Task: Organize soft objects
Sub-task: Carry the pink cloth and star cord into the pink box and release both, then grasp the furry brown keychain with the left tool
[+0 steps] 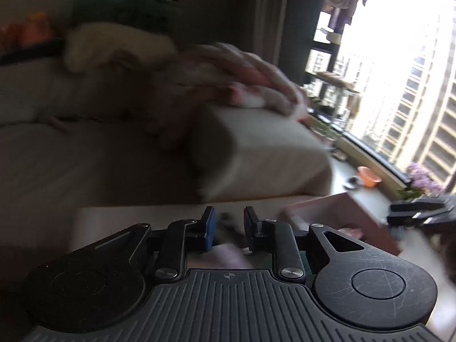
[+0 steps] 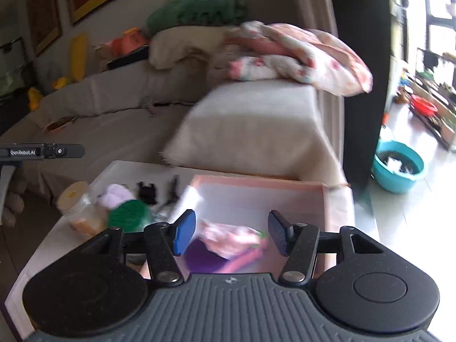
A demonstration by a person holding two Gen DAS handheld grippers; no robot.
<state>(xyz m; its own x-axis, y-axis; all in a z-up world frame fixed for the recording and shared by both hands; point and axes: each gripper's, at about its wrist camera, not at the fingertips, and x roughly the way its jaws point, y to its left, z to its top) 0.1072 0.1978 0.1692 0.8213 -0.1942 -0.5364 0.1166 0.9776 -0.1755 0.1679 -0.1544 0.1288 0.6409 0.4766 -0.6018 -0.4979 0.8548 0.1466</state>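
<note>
The right tool stands wide and empty over the pink tray on the white bench; inside lie a crumpled pink floral cloth and a purple piece; left of the tray sit a lilac plush and a green knit; the left tool is narrowly parted, holding nothing.

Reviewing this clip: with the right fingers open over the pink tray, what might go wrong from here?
1. The right gripper hangs open above the pink soft item and purple item overlapping in the pink tray; closing might catch both.
2. The jar, green round item and lilac soft item crowd the table's left; a reach there could tip the jar.
3. Both views are motion-blurred, so aim may be off.
</note>
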